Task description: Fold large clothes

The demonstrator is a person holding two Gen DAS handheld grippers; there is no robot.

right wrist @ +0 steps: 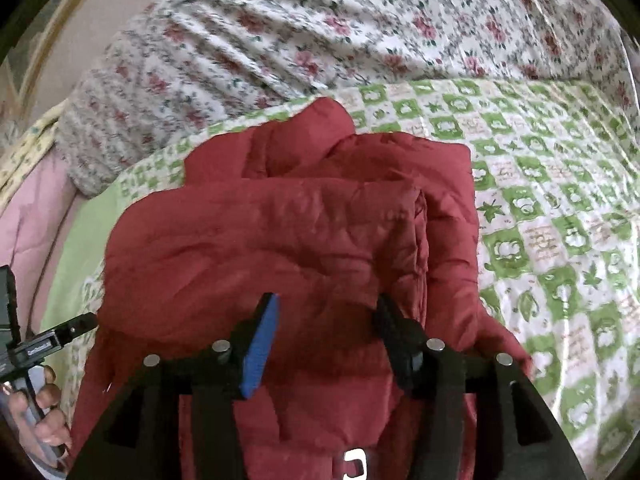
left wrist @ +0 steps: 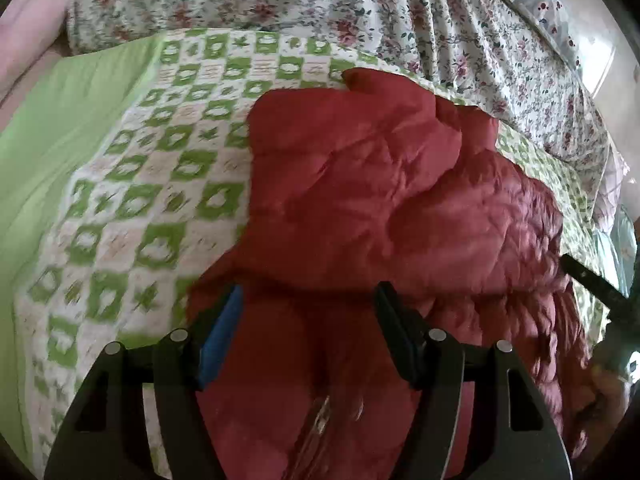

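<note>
A dark red padded jacket (left wrist: 360,200) lies bunched and partly folded on a green-and-white checked sheet (left wrist: 132,184). It also shows in the right wrist view (right wrist: 280,232), with a folded layer on top. My left gripper (left wrist: 308,292) is open, with its jaws just above the jacket's near part and nothing between them. My right gripper (right wrist: 326,304) is open over the jacket's near edge, also empty. The other gripper's tool (right wrist: 44,344) and a hand show at the left edge of the right wrist view.
A floral quilt (left wrist: 320,12) lies heaped along the far side of the bed, also in the right wrist view (right wrist: 320,36). A plain green sheet border (left wrist: 52,120) runs on the left. Pink bedding (right wrist: 28,224) lies at the left.
</note>
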